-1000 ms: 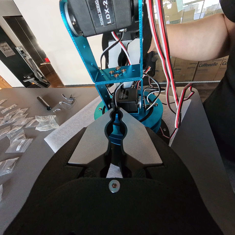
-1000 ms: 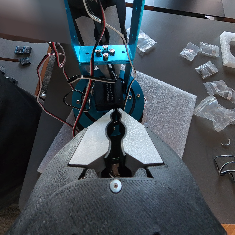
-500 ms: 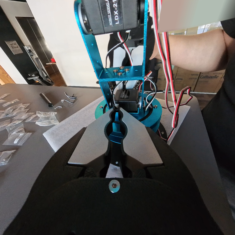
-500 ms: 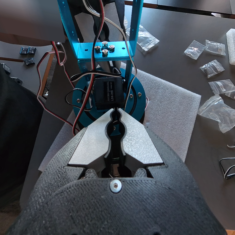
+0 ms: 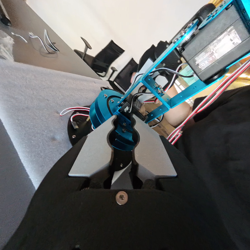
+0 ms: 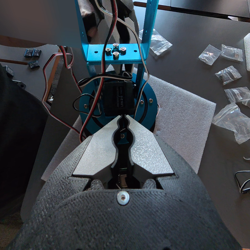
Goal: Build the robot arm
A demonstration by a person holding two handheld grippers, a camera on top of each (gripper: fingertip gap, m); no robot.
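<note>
A small blue metal robot arm stands on a round blue base point(image 5: 100, 112) on a white foam sheet point(image 5: 33, 101). Its blue bracket point(image 5: 152, 86) carries a black servo point(image 5: 216, 44). My left gripper point(image 5: 124, 116) is rolled sideways, jaws parted, with the base's rim showing between them; I cannot tell whether they touch it. My right gripper point(image 6: 123, 116) is shut and empty, its tips just in front of the lower black servo point(image 6: 119, 98) on the base point(image 6: 147, 112). Red, white and black wires point(image 6: 108, 33) hang across the bracket point(image 6: 116, 56).
Several small plastic bags point(image 6: 232, 121) lie on the dark table to the right of the foam point(image 6: 182, 115). Small blue modules point(image 6: 32, 52) lie at the left. A person's bare arm point(image 5: 178, 115) and dark clothing point(image 5: 216, 148) are close by. Bent wire clips point(image 5: 48, 44) lie farther off.
My left gripper has rolled sharply, dropped to the base's side and parted its jaws. My right gripper has crept a little nearer to the lower servo and stays shut.
</note>
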